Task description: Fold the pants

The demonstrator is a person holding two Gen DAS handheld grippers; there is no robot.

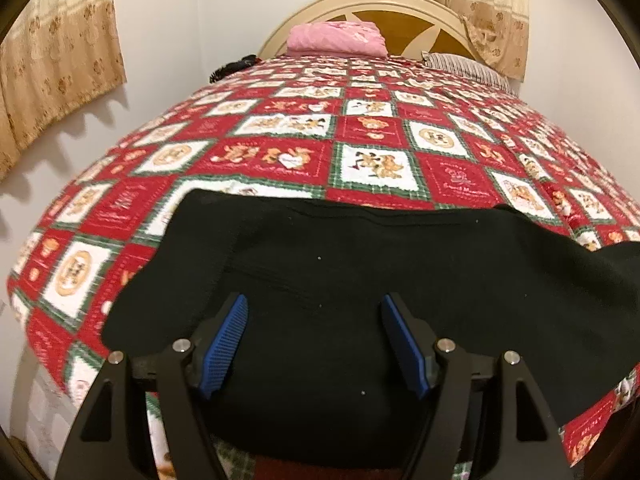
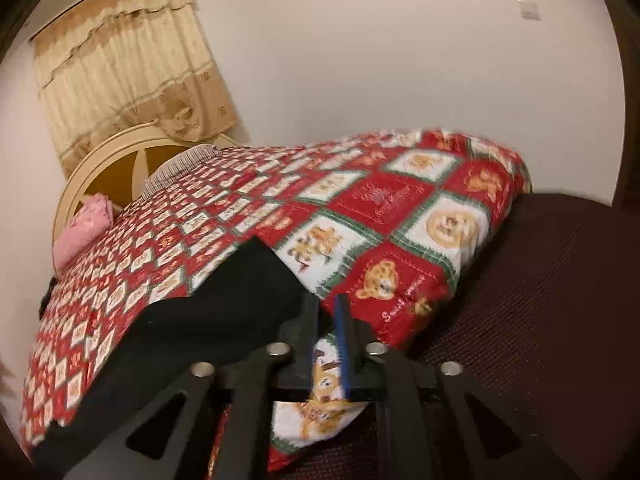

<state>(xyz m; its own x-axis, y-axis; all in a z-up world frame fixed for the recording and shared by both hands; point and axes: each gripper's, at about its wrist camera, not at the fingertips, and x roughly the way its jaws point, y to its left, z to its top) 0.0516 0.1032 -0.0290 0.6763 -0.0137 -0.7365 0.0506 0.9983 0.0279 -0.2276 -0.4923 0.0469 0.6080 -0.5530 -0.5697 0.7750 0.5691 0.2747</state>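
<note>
Black pants (image 1: 360, 280) lie spread across the near part of a bed with a red, white and green teddy-bear quilt (image 1: 320, 128). My left gripper (image 1: 314, 308) is open, its blue pads (image 1: 224, 348) apart just above the black cloth near its front edge. In the right wrist view the pants (image 2: 208, 312) run from the left up to my right gripper (image 2: 326, 304). Its jaws are nearly closed, with the black cloth against the left finger and a narrow gap showing quilt. Whether it grips the cloth is unclear.
A pink folded cloth (image 1: 336, 38) and a striped pillow (image 1: 468, 66) lie by the cream headboard (image 1: 400, 4). Beige curtains (image 1: 60, 60) hang on the walls. A dark brown mesh surface (image 2: 540, 300) lies right of the quilt's corner.
</note>
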